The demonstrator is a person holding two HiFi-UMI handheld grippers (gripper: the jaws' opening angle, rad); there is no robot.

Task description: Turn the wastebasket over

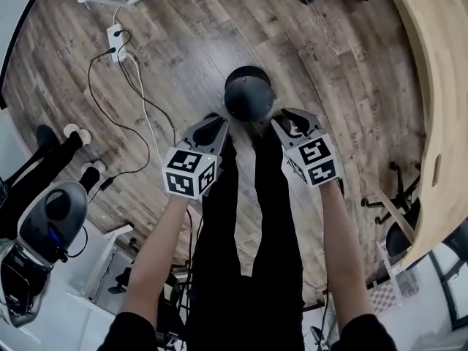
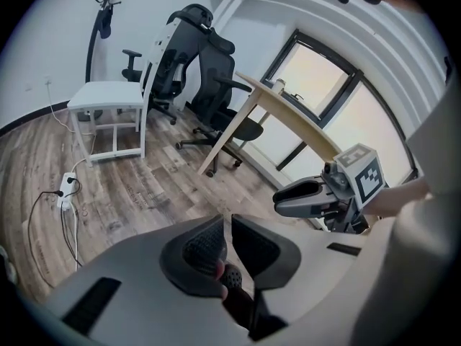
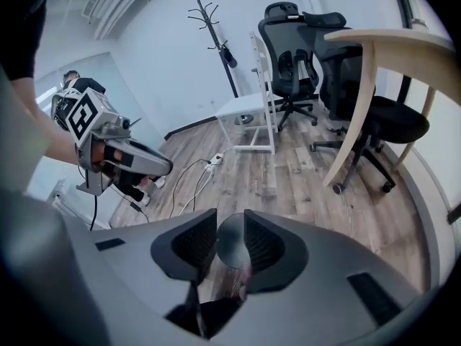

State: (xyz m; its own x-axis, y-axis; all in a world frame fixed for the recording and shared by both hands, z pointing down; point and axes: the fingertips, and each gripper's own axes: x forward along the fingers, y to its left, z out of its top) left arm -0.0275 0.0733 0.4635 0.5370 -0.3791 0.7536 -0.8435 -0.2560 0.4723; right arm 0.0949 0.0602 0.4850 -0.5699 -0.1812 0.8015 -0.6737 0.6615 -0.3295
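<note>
A black round wastebasket (image 1: 248, 93) stands on the wooden floor just ahead of the person's feet. My left gripper (image 1: 217, 123) hangs at its near left and my right gripper (image 1: 281, 118) at its near right, both pointing down toward it; I cannot tell whether either touches it. In the left gripper view the left gripper (image 2: 225, 225) is shut to a thin slit with a bit of dark mesh low behind it. The right gripper (image 3: 230, 218) stands open, and the wastebasket (image 3: 232, 242) shows as a dark disc beyond its gap, not pressed by the pads.
A power strip (image 1: 117, 39) with trailing cables lies on the floor to the left. Another person's legs (image 1: 44, 159) stand at the far left. A curved wooden desk (image 1: 439, 86) runs along the right. A white side table (image 2: 108, 99) and office chairs (image 2: 194, 49) stand further off.
</note>
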